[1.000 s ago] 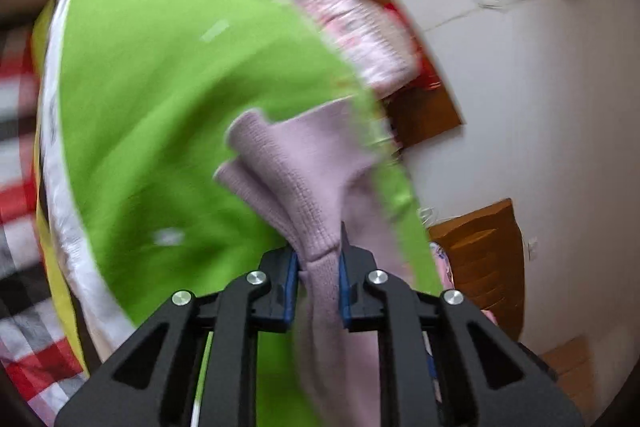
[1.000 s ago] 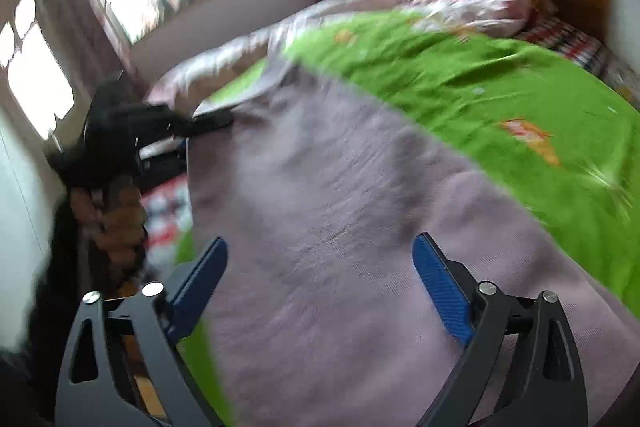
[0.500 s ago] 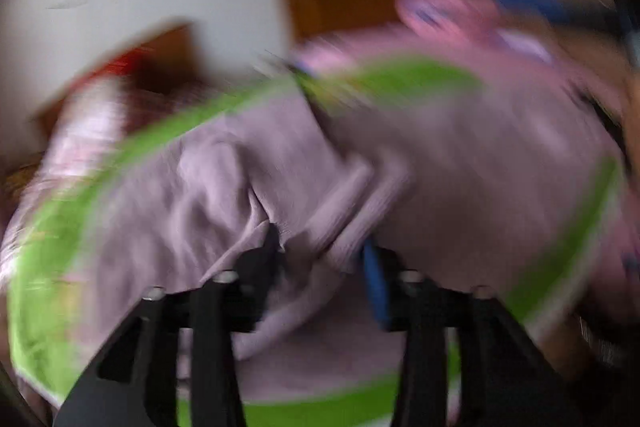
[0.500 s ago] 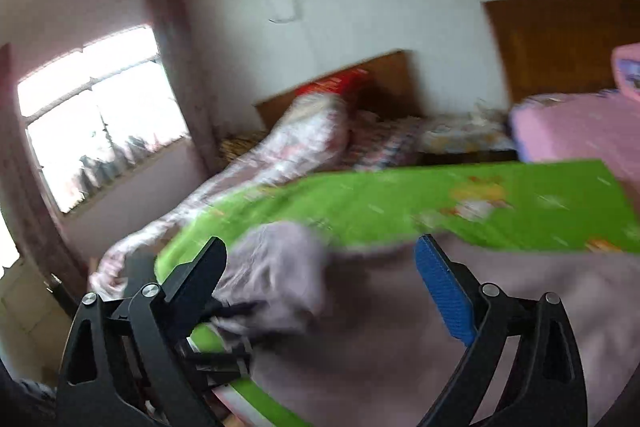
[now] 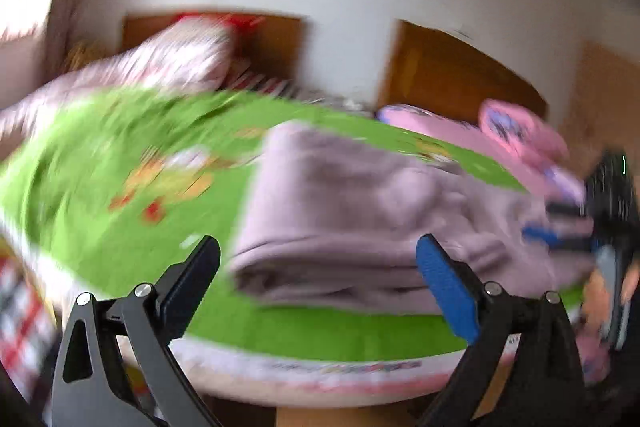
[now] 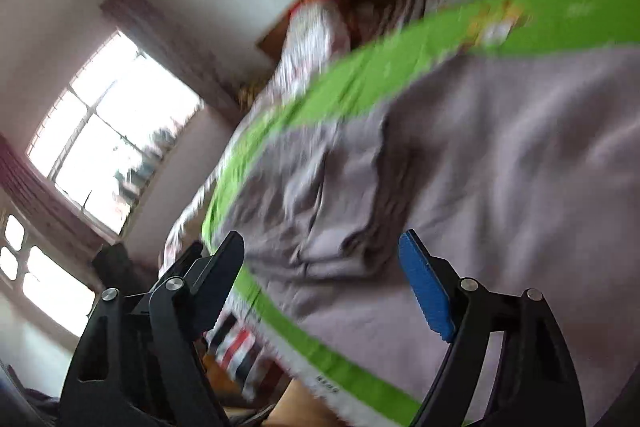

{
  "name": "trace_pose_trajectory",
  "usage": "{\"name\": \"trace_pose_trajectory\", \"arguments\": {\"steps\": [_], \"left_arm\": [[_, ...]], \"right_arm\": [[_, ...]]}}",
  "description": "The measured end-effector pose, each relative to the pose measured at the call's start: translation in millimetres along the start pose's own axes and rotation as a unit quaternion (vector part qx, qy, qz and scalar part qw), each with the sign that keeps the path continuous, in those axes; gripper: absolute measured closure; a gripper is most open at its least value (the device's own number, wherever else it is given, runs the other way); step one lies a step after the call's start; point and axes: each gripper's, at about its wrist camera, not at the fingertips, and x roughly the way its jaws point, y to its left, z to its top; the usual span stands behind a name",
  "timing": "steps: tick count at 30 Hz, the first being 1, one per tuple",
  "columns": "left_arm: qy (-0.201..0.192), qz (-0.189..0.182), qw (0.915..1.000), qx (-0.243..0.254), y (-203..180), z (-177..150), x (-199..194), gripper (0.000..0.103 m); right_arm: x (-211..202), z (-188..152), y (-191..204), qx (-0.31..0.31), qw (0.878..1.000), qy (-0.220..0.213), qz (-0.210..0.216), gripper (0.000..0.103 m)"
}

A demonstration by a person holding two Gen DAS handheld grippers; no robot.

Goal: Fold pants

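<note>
Jaws of the left hand-held gripper (image 5: 318, 281) stand wide apart, empty, just short of the pants (image 5: 360, 223). The right hand-held gripper (image 6: 320, 269) is likewise spread and holds nothing. The pants lie in a folded bundle on the green mat (image 5: 100, 187) on the bed. Squaring the edges likely calls for light presses, not pulls.

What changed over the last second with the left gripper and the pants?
The left gripper let go: a second ago it was pinched shut on a bunch of the lilac pants; now it is open and drawn back, and the pants lie folded over on the green sheet. The right gripper stayed open throughout, holding nothing, with the pants still spread ahead of it.
</note>
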Motion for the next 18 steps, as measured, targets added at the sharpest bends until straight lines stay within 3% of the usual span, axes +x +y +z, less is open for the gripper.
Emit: {"name": "trace_pose_trajectory", "arguments": {"steps": [2, 5, 7, 11, 15, 18], "left_arm": [[0.011, 0.0, 0.9988, -0.047, 27, -2, 3, 0.005], [0.019, 0.0, 0.9977, -0.066, 40, -13, 7, 0.005], [0.024, -0.012, 0.9969, -0.074, 41, -20, 14, 0.005], [0.029, -0.02, 0.997, -0.069, 35, -27, 23, 0.004], [0.028, -0.012, 0.9984, -0.049, 26, -30, 22, 0.004], [0.021, -0.009, 0.9986, -0.049, 30, -31, 13, 0.004]], "right_arm": [[19, -2, 4, 0.01, 0.999, 0.033, -0.002, 0.024], [47, -7, 18, -0.011, 0.995, 0.092, -0.043, 0.024], [61, -8, 29, -0.03, 0.992, 0.108, -0.065, 0.024], [72, 4, 36, -0.021, 0.995, 0.081, -0.049, 0.024], [79, 14, 26, 0.018, 0.994, 0.071, -0.076, 0.024], [68, 6, 28, 0.008, 0.991, 0.076, -0.114, 0.024]]}}
